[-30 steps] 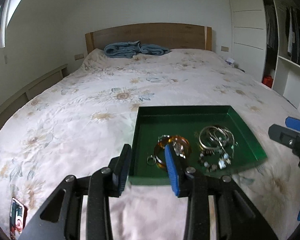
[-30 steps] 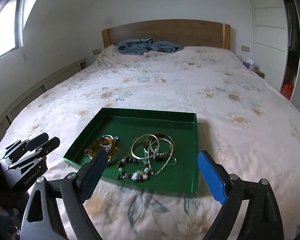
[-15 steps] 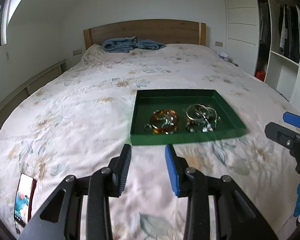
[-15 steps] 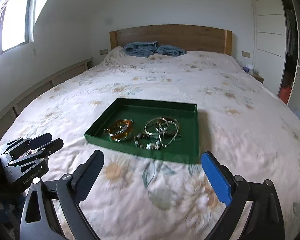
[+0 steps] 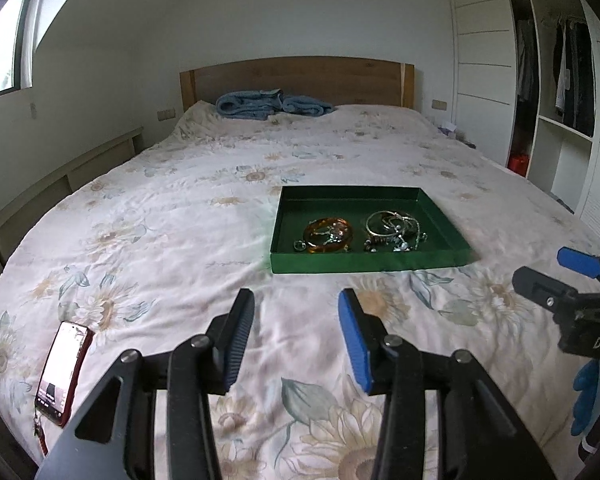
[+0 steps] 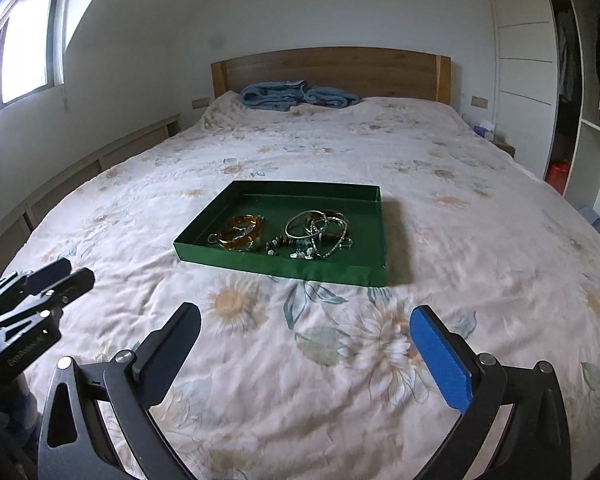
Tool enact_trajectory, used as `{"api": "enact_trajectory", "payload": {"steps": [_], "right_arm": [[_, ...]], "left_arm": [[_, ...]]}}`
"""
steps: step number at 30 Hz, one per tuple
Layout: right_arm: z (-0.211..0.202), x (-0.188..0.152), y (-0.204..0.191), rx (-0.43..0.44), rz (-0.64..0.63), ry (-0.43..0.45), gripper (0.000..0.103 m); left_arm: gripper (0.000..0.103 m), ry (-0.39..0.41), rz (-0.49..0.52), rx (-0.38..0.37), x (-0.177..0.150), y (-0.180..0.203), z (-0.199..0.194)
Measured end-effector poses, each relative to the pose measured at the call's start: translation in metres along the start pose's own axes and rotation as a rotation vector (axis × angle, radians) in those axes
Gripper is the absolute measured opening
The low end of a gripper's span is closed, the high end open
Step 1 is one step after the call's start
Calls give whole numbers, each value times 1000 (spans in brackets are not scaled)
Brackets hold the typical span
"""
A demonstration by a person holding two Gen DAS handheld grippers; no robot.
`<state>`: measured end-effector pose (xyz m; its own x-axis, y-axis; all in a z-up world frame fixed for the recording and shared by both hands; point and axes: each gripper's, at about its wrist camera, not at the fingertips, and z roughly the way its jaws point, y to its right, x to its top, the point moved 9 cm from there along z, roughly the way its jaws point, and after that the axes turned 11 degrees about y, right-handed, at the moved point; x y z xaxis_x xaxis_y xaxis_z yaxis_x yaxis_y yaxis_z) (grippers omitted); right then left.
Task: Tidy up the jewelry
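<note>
Our left tool (image 5: 296, 336) and right tool (image 6: 304, 360), both just spreading and empty, hang above the bed (image 6: 480, 208), short of the green tray (image 6: 382, 232) holding the jewelry (image 6: 316, 236). We judge the sorting finished, or a fresh reach due.

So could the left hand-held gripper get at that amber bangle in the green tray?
Probably yes: the left hand-held gripper is open and empty, with only bare bedspread before the amber bangle.

Left gripper (image 5: 296, 312) over floral bedspread (image 5: 172, 240), jaws just opening, nothing between. Green tray (image 5: 364, 262) ahead on bedspread: amber bangle (image 5: 329, 235) left, silver bangles with beaded pieces (image 5: 396, 230) right. Right gripper (image 5: 556, 276) at right edge. Phone (image 5: 62, 372) lower left. Blue towel (image 5: 272, 105) by headboard (image 5: 296, 78).
</note>
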<state>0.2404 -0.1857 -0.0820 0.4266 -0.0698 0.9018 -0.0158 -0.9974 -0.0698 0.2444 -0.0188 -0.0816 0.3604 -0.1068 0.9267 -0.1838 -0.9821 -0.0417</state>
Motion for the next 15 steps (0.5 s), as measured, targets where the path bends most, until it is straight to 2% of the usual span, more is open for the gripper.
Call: {"api": "enact_trajectory", "payload": {"steps": [15], "right_arm": [[-34,-1,1,-6,-15,54,103]], "left_arm": [[52,77,11,31,8,0,-43]]}}
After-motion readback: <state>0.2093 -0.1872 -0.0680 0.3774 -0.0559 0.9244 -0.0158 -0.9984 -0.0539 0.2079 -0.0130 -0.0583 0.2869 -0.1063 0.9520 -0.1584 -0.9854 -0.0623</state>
